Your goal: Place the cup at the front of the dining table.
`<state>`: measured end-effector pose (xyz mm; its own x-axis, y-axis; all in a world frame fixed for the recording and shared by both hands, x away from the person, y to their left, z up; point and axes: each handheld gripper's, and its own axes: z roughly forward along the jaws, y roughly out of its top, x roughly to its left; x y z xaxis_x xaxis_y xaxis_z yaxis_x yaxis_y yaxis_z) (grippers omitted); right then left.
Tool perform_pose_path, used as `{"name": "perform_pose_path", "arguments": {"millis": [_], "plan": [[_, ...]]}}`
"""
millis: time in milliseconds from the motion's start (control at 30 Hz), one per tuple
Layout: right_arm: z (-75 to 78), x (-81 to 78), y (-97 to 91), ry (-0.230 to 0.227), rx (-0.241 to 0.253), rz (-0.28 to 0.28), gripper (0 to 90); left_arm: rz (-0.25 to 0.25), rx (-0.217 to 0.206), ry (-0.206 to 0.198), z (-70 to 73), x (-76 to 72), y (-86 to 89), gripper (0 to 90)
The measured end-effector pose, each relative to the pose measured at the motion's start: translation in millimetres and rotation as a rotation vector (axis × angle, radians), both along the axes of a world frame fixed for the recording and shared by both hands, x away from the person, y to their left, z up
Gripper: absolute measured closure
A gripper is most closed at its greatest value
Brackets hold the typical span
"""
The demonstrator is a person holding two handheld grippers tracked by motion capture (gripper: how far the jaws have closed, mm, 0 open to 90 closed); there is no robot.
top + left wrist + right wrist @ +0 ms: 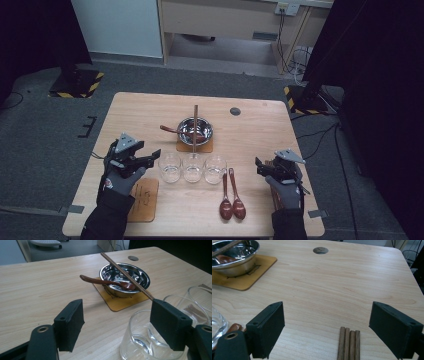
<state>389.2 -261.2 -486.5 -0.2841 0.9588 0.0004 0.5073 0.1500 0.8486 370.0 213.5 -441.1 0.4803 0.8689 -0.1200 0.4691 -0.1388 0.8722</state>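
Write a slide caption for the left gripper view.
Open left tongs hover over a glass, facing a steel bowl holding spoon and chopsticks.

chopsticks cut by bottom edge, glass cropped at left

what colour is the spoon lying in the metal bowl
Dark reddish brown, like polished wood. The spoon shows best in the left gripper view.

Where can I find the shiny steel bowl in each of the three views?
High view: round shiny steel bowl at table centre.
Left gripper view: upper middle, chopsticks across it.
Right gripper view: top left corner.
Shared landmark: the square wooden coaster under it.
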Motion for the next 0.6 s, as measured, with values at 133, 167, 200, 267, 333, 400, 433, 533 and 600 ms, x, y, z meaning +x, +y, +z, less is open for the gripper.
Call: {"name": "perform_pose_path", "arguments": {"millis": [133, 167, 200, 267, 333, 400, 433, 533, 600], "plan": [[-2.2, 0.6, -3.4, 0.008, -0.01, -0.007, 12.6, -0.008, 0.001, 0.015, -1.1, 5.3, -4.7, 26.2], [-2.7, 0.5, -5.4, 0.008, -0.014, -0.014, 12.5, -0.014, 0.009, 0.023, -2.6, 8.2, -7.4, 26.3], [-2.7, 0.5, -5.4, 0.008, -0.014, -0.014, 12.5, -0.014, 0.009, 0.023, -2.6, 8.2, -7.4, 26.6], [-2.5, 0.3, -9.5, 0.007, -0.013, -0.024, 12.4, -0.016, 0.021, 0.038, -5.6, 12.6, -11.0, 26.9], [-2.8, 0.5, -12.9, 0.008, -0.011, -0.031, 12.3, -0.015, 0.026, 0.046, -6.9, 14.3, -12.0, 27.5], [-3.7, 0.7, -16.5, 0.016, -0.009, -0.036, 12.0, -0.018, 0.039, 0.07, -11.6, 18.7, -15.5, 29.1], [-4.0, 0.6, -18.7, 0.02, -0.011, -0.038, 12.0, -0.019, 0.041, 0.078, -13.3, 19.8, -17.3, 29.5], [-5.1, 0.6, -25.5, 0.025, -0.009, -0.056, 11.9, -0.026, 0.059, 0.102, -17.8, 23.1, -22.1, 31.5], [-6.0, 0.8, -30.3, 0.027, -0.011, -0.069, 12.0, -0.029, 0.072, 0.119, -20.7, 25.8, -25.0, 32.8]]}}
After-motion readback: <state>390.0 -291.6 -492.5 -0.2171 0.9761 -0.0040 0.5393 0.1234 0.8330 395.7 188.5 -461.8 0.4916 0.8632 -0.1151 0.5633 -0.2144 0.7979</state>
